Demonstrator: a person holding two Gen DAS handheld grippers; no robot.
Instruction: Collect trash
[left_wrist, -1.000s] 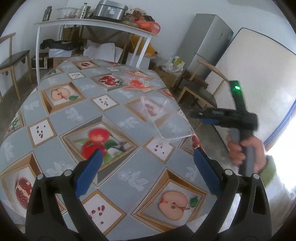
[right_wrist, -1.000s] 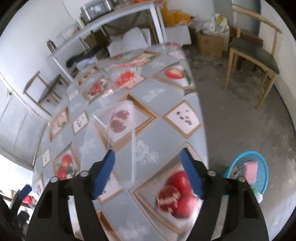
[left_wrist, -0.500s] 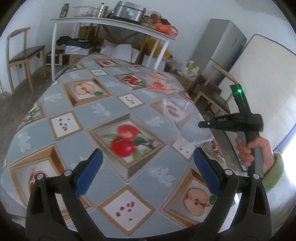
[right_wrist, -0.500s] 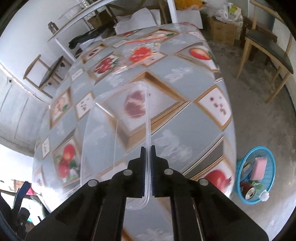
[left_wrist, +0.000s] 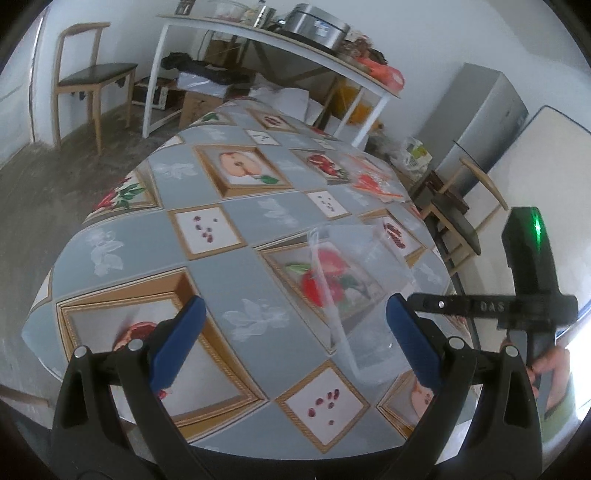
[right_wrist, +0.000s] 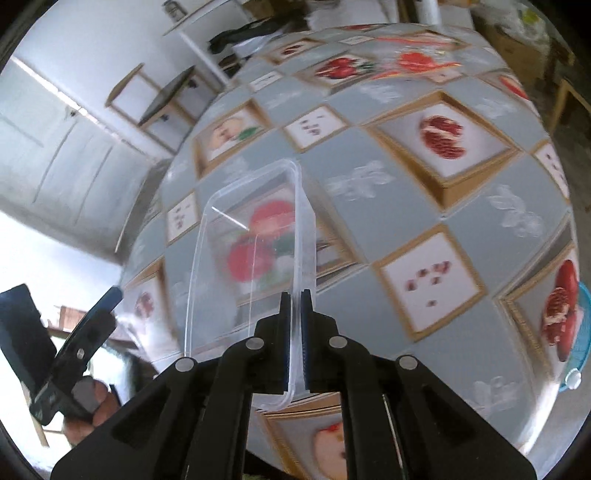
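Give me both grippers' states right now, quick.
Left gripper: open, nothing between its fingers.
Right gripper: closed on the rim of the clear plastic container, jaws easing open slightly.

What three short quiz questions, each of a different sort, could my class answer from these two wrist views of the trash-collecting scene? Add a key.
1. True or false: the left gripper holds the clear plastic container.
2. Multiple choice: the right gripper grips the container by its A) rim B) base C) lid.
3. Fill in: at the right edge of the right wrist view, beyond the table, a ____ coloured basket shows.

Key: 1 false, its jaws stand wide with nothing between them. 2 A, the pads press on the rim, though the jaws are opening slightly. 3 blue.
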